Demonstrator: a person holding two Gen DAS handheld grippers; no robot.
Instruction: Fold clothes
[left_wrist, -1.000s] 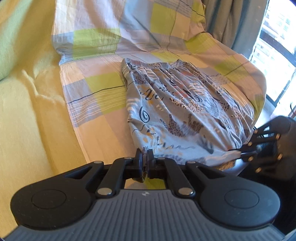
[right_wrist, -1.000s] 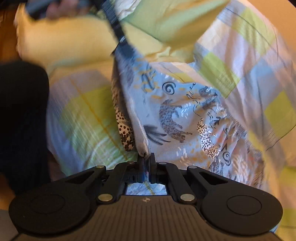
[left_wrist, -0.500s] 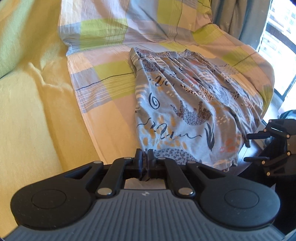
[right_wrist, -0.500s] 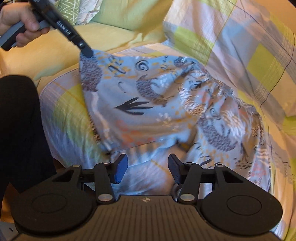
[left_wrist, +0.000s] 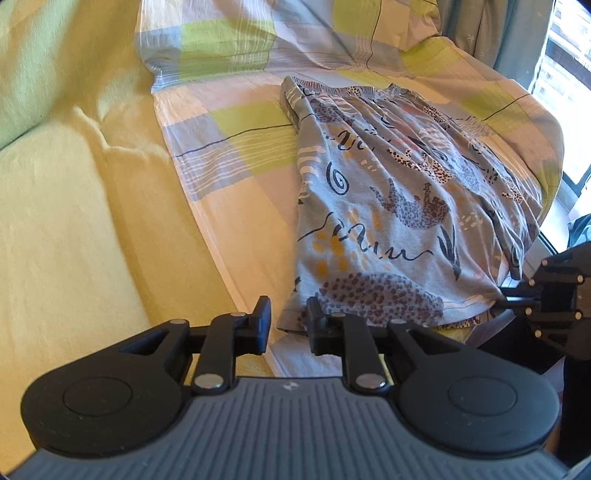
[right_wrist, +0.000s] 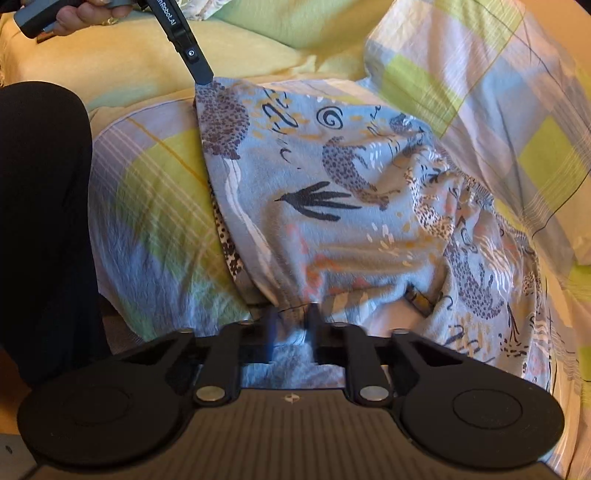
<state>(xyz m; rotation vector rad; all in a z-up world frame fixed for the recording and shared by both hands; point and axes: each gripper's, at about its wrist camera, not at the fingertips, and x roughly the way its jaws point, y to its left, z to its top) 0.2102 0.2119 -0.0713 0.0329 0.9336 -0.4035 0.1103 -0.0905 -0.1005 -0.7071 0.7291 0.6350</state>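
A grey-blue skirt (left_wrist: 388, 206) with leopard and spiral prints lies flat on a checked sheet (left_wrist: 236, 147), its elastic waistband at the far end and its hem hanging over the front edge. My left gripper (left_wrist: 288, 325) is open, with the hem's near left corner between its fingers. My right gripper (right_wrist: 290, 332) is open at the hem's right part, its fingers blurred by motion. The skirt also shows in the right wrist view (right_wrist: 351, 206), with the left gripper's tip (right_wrist: 201, 72) at its far corner.
A yellow sofa cover (left_wrist: 74, 221) lies left of the checked sheet. A window (left_wrist: 569, 55) and curtain are at the far right. The person's black-clad leg (right_wrist: 40, 229) stands left of the right gripper. The right gripper shows at the hem's right (left_wrist: 554, 299).
Both grippers pulled the skirt flat toward the front edge. The right gripper opened half a second ago; the left gripper has now opened and let go of the hem corner.
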